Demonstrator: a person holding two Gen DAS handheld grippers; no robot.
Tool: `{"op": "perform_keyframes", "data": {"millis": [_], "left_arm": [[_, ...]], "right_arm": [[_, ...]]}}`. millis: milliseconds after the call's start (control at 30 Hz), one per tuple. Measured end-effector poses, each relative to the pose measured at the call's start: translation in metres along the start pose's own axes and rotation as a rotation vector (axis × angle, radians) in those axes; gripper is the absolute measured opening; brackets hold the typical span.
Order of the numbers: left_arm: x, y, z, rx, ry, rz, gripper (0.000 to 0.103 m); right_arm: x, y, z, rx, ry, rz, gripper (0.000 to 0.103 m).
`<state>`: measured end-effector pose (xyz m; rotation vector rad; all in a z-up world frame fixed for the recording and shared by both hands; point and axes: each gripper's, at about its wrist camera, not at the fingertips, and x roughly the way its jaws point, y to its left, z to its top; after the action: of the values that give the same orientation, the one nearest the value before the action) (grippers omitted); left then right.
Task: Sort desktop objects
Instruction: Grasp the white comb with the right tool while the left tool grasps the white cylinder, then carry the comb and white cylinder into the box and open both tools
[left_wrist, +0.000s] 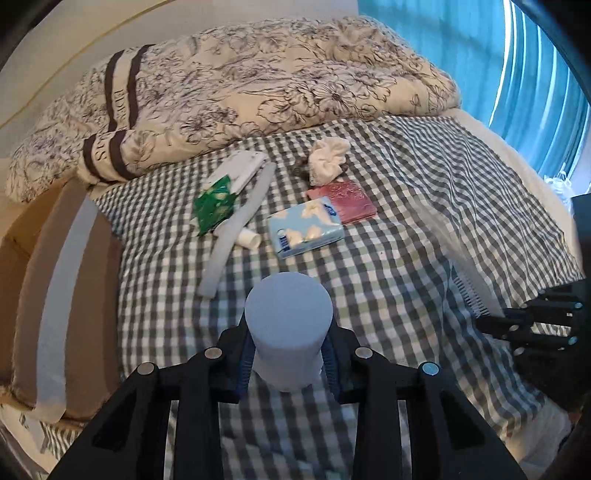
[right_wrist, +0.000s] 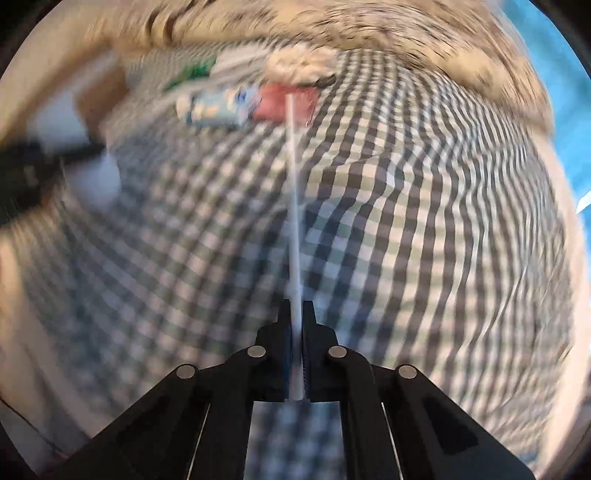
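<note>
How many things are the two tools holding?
2. The left tool grips a pale blue cylinder. The right tool pinches a thin white comb.

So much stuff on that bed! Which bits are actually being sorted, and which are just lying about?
Being sorted:
- blue cylinder, held in the left gripper
- comb, held in the right gripper
- tissue pack
- pink wallet
- white scrunchie
- green packet
- cardboard box

Just lying about:
- floral duvet
- checked sheet
- blue curtain
</note>
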<state>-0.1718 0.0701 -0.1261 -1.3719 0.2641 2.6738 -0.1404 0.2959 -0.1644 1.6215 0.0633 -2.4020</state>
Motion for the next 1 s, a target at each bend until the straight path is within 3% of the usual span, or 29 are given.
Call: {"op": "perform_keyframes", "data": {"millis": [167,267,700,1000], "left_arm": [[-0.018,0.008,-0.008,-0.018,-0.018,0.0,0.032],[-0.032,0.012,-0.015,-0.028,-0.038,-0.006,0.033],[-0.086,0.049,-0.039,-0.097,-0.111,-0.002,0.033],[-0.138,0.124,-0.026,-0.182,-0.2,0.047,0.033]], "right_arm": [[-0.022,-0.002,-0.012,0.182,-0.059,0.202,0.004],[-0.029,0.003,-0.018,0.238,-0.073,0.252,0.004],[-0.065,0.073,-0.022,0.179,-0.115,0.191,0.004],[-0.115,0.166,0.027,0.039,-0.226,0.18,0.004]]}}
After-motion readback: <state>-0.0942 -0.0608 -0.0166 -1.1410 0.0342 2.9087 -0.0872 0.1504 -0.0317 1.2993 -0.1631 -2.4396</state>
